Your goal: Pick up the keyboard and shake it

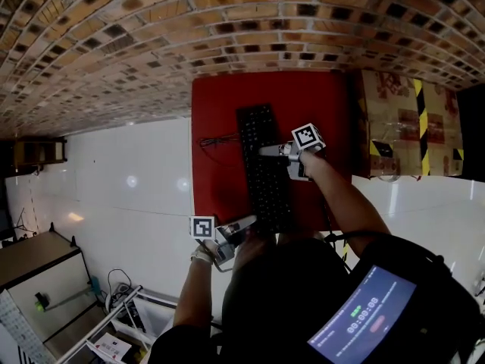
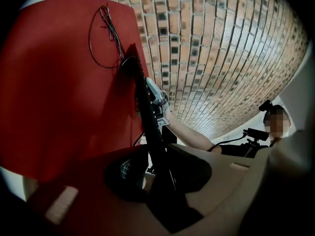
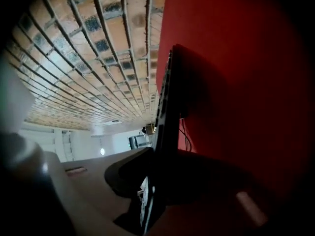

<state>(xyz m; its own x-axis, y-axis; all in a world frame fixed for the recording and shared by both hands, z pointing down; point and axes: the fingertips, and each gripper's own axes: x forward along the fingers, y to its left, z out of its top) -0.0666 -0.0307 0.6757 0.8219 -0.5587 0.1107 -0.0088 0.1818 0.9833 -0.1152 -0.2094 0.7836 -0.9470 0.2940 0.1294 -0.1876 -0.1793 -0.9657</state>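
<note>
A black keyboard (image 1: pixel 264 165) lies lengthwise over the red tabletop (image 1: pixel 220 105). My left gripper (image 1: pixel 246 224) grips its near end, and in the left gripper view the keyboard (image 2: pixel 147 117) runs edge-on between the jaws of that gripper (image 2: pixel 160 181). My right gripper (image 1: pixel 265 151) holds the keyboard's right long edge near the middle. In the right gripper view the keyboard (image 3: pixel 165 122) is clamped edge-on in that gripper (image 3: pixel 152 191). The keyboard casts a shadow on the red surface. Its black cable (image 1: pixel 216 139) curls to the left.
A cardboard box (image 1: pixel 409 120) with yellow and black tape stands right of the red table. Brickwork (image 1: pixel 151 44) lies beyond it and glossy white floor (image 1: pixel 129 180) to the left. Shelving and cables (image 1: pixel 114 302) are at the lower left.
</note>
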